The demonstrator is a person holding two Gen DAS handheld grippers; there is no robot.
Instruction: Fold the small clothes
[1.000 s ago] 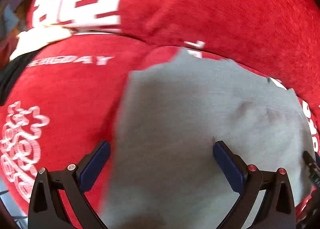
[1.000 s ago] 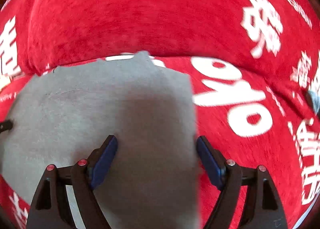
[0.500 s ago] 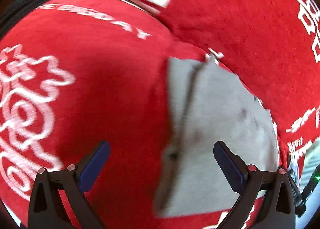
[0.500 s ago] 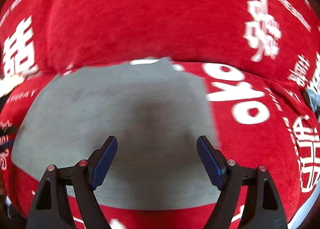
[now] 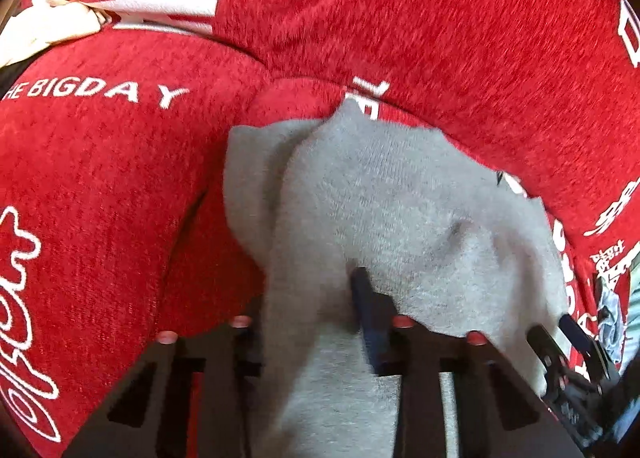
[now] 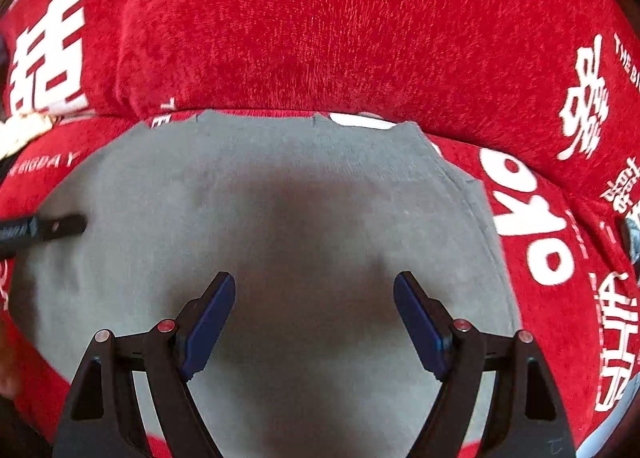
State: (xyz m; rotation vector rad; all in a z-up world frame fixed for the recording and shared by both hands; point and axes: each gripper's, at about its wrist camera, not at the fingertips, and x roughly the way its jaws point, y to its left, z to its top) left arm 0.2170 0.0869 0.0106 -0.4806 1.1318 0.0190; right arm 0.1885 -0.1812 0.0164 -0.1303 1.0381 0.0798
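A: Left wrist view first. The left claw [image 5: 316, 322] is closing, and a bunched-up edge of the grey cloth [image 5: 400, 218] is sitting between its fingers. One blue pad [image 5: 366, 310] is pushing into the fold.

B: Is it pinching the cloth yet?

A: It looks like it is. The cloth is rising in a ridge right there. A bit further off, the rest of the cloth is lying on the red cover [image 5: 120, 198], with one flap peeking out on the left side.

B: And the right claw [image 6: 314, 318]?

A: In the right wrist view it is spread wide. It is hanging over the flat cloth and holding nothing. Past it, the cloth's far edge is reaching the fat red cushion [image 6: 320, 26].

B: So what step is this?

A: I think it is grabbing the edge to start a fold. Next, the left claw should lift the edge and carry it across, and the right claw should grab or press the cloth so it does not slide.
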